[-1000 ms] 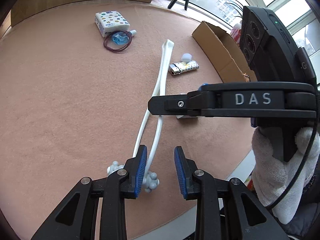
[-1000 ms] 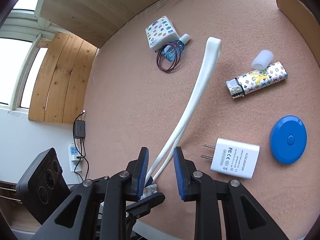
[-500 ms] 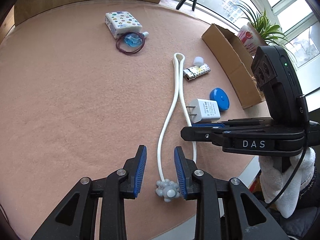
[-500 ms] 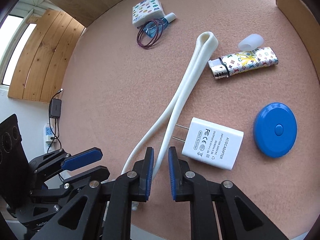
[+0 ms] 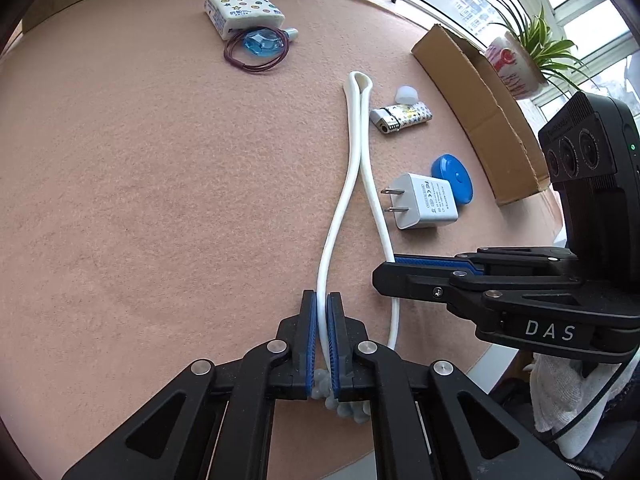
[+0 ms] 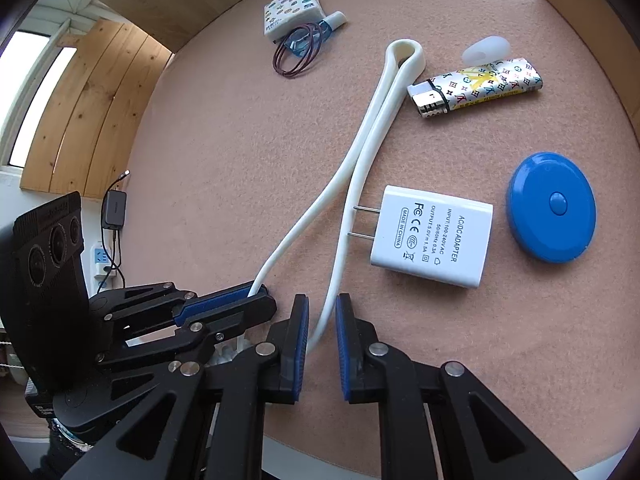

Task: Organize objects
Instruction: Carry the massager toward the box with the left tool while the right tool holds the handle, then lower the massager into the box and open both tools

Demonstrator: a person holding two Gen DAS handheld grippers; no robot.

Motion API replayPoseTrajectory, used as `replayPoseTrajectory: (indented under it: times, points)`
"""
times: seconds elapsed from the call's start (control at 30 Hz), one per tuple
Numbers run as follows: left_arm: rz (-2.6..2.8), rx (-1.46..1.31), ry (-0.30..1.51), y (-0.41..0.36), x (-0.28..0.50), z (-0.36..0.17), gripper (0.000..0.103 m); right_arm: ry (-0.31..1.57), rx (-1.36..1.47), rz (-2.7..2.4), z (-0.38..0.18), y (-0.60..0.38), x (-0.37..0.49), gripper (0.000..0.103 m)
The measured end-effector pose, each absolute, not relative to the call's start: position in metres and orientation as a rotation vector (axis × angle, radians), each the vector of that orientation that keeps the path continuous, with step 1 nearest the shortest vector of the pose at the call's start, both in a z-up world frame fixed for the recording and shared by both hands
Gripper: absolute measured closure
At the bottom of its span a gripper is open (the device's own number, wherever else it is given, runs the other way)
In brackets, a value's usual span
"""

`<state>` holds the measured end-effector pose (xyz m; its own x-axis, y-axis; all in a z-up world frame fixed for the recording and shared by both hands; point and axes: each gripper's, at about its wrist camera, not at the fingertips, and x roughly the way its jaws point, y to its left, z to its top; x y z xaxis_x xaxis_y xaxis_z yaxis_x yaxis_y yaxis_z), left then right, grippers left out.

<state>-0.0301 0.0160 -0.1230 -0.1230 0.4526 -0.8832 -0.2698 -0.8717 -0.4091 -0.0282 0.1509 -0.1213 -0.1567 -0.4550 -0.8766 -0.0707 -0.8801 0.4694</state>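
Observation:
A long white rubbery cord (image 5: 352,168) lies folded double on the pink felt table (image 5: 160,200), its knobbly grey end under my left fingers. My left gripper (image 5: 322,300) is shut on the cord's left strand near that end. It also shows at the lower left of the right wrist view, where the left gripper (image 6: 262,294) pinches the strand. My right gripper (image 6: 322,304) straddles the right strand of the cord (image 6: 372,120). Its jaws are closing, with a small gap still beside the strand. From the left wrist view the right gripper (image 5: 384,270) reaches in from the right.
Right of the cord lie a white plug adapter (image 6: 432,236), a blue round case (image 6: 552,212), a patterned lighter (image 6: 480,84) and a white cap (image 6: 486,50). A tissue pack (image 5: 240,12) and blue bottle with hair bands (image 5: 258,46) sit far back. A cardboard box (image 5: 480,108) stands right.
My left gripper has shut on the left strand. My right gripper's jaws have narrowed around the right strand. The cord's two strands have spread apart into a loop.

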Motion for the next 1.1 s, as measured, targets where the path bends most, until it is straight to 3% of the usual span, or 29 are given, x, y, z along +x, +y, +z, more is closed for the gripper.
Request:
replayPoseTrajectory:
  times: [0.4, 1.1]
  points:
    - [2.141, -1.515, -0.284, 0.031, -0.046, -0.070, 0.098, -0.653, 1.696, -2.227, -0.073, 0.176, -0.037, 0.096]
    - [2.027, -1.349, -0.226, 0.239, -0.110, -0.038, 0.097, -0.760, 1.633, -2.515, -0.013, 0.360, -0.006, 0.097]
